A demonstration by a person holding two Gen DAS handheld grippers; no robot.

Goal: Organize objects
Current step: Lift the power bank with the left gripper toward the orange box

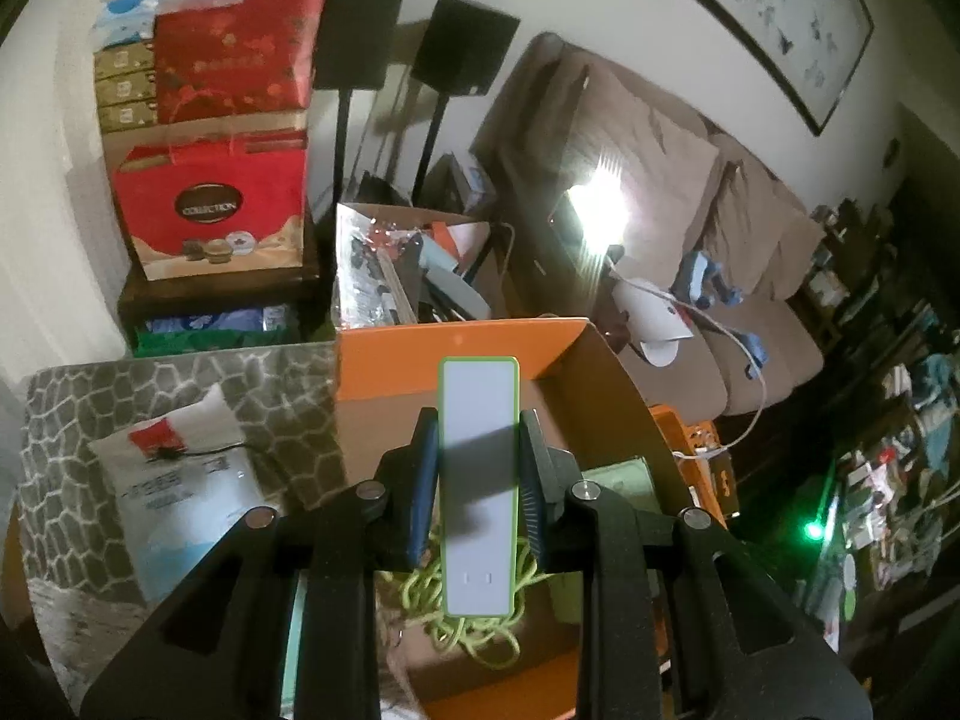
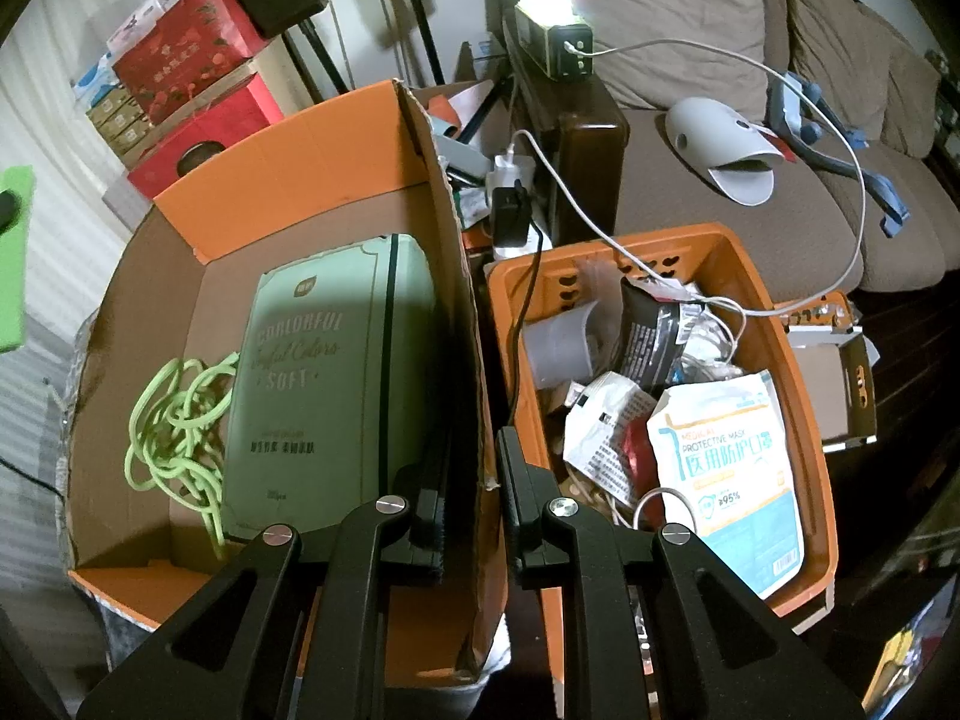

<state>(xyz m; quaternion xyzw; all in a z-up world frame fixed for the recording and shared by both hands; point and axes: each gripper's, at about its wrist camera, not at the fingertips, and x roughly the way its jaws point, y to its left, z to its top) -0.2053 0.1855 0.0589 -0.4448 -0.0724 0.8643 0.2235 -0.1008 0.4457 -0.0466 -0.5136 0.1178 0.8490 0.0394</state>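
- One white power bank with a green rim [image 1: 479, 480] is sitting clamped in the left gripper [image 1: 479, 456], above the cardboard box [image 1: 384, 384].
- The right gripper [image 2: 471, 480] is pinching one wall [image 2: 465, 360] of that box.
- One green cable [image 2: 174, 420] and one tissue pack [image 2: 336, 372] are lying inside.
- One orange basket [image 2: 804, 432] is standing beside it, near a brown sofa [image 2: 750, 204].

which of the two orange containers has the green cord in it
The cardboard box on the left, with tall flaps. The coiled green cord lies on its floor beside a pale green pack. The plastic basket on the right holds mask packets instead.
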